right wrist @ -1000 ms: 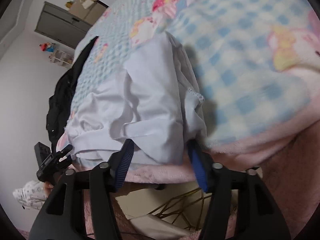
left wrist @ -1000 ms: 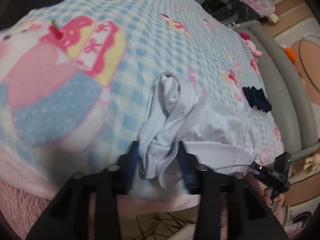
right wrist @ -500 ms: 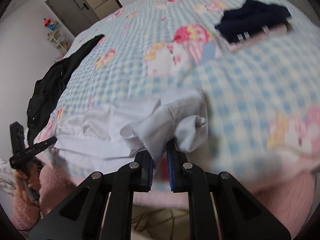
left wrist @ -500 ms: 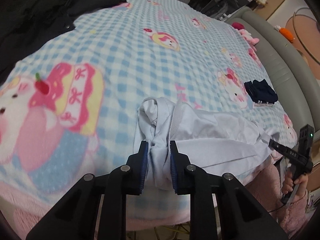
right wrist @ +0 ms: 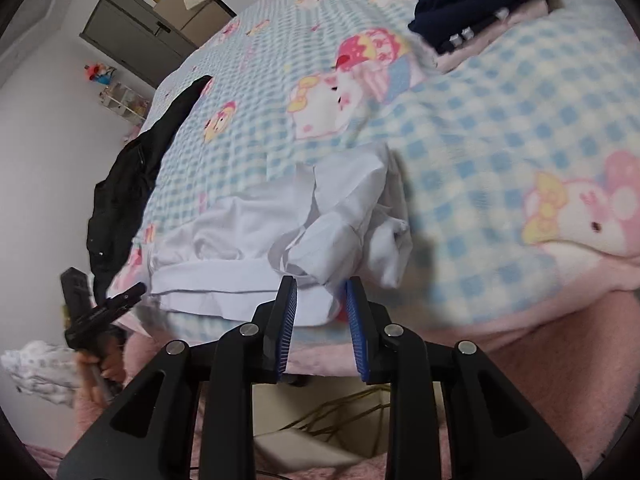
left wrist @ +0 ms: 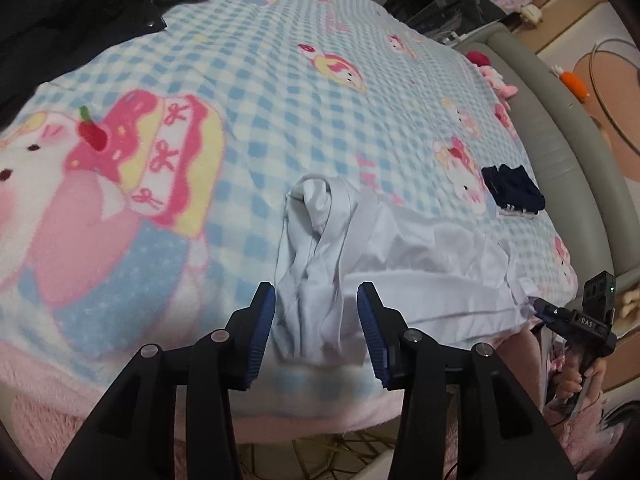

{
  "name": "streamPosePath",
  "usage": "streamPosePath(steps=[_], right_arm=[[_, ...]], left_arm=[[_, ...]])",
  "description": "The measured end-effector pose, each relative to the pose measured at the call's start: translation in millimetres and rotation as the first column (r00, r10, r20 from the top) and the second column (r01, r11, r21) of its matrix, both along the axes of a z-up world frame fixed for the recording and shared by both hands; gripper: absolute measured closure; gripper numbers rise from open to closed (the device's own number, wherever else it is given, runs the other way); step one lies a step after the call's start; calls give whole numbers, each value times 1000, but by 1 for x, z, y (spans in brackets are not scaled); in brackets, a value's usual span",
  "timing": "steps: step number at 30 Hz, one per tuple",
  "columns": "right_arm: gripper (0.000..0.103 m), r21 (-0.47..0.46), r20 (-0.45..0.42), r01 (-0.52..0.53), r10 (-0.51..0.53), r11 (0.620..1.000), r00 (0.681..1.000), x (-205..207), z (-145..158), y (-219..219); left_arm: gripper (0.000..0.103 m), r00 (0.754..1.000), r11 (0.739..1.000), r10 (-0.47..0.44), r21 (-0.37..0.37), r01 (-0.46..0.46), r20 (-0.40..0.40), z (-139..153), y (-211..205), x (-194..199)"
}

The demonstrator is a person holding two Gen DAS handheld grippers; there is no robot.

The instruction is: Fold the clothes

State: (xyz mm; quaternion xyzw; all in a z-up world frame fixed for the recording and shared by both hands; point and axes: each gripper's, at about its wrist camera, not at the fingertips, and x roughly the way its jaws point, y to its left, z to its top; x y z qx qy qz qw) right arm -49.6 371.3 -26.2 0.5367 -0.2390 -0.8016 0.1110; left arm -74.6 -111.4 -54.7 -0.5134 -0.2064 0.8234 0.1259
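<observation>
Left gripper [left wrist: 316, 328] lets go, its jaws just opened off the crumpled white cotton garment [left wrist: 384, 256] at the checked blanket's [left wrist: 280, 80] near edge. Right gripper [right wrist: 322, 312] has parted too; cloth between, grip unclear. Regrasp likely.

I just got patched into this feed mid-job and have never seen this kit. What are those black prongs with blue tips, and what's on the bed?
Each picture comes from a camera mounted on a hand-held two-finger gripper, looking along its black fingers with blue ribbed pads. A person holds one in each hand. The left gripper and right gripper have both just been opening; their pads straddle bunched ends of a crumpled pale white garment, not clamping it. It lies on a blue-checked cartoon blanket, with a folded navy garment and a black jacket farther off.
</observation>
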Motion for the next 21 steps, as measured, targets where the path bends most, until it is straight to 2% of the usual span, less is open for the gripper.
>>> streamPosePath(steps=[3, 5, 7, 8, 9, 11, 12, 15, 16, 18, 20, 21], right_arm=[[75, -9, 11, -5, 6, 1000, 1000, -14, -4, -8], [75, 7, -37, -20, 21, 1000, 999, -18, 5, -18], [78, 120, -91, -47, 59, 992, 994, -24, 14, -33], [82, 199, -113, -56, 80, 978, 990, -29, 15, -40], [89, 248, -122, -61, 94, 967, 988, -34, 14, -45], [95, 294, -114, -68, 106, 953, 988, -48, 4, -50], [96, 297, -132, -68, 111, 953, 985, -52, 5, -50], [97, 301, -292, -20, 112, 953, 950, -39, 27, -52], [97, 323, -335, -1, 115, 947, 935, -33, 33, -53], [97, 409, -316, 21, 119, 912, 941, -27, 23, -54], [97, 449, -210, 14, 90, 893, 973, -19, -3, -46], [97, 453, -163, 8, 73, 892, 984, -13, -17, -40]], left_arm=[[59, 1000, 1000, -8, -24, 8, -7, 2, 11, -5], [60, 999, 998, -30, -55, 29, -18, 4, 19, -5], [62, 999, 994, -50, -95, 48, -20, 4, 25, -7], [67, 998, 993, -56, -105, 53, -20, 2, 27, -8], [71, 999, 997, -46, -70, 45, -25, 1, 24, -10], [74, 999, 1000, -18, -1, 18, -31, 1, 17, -17], [78, 999, 1000, -3, 3, 3, -46, 3, 15, -19], [78, 995, 999, 32, 20, -31, -90, 6, 8, -20], [78, 997, 999, 32, 24, -30, -75, 2, 7, -19], [78, 999, 1000, 18, 1, -18, -26, -10, 8, -14], [77, 1000, 1000, -10, -16, 10, 15, -23, 9, -2], [72, 999, 1000, -22, -17, 22, 30, -28, 10, 5]])
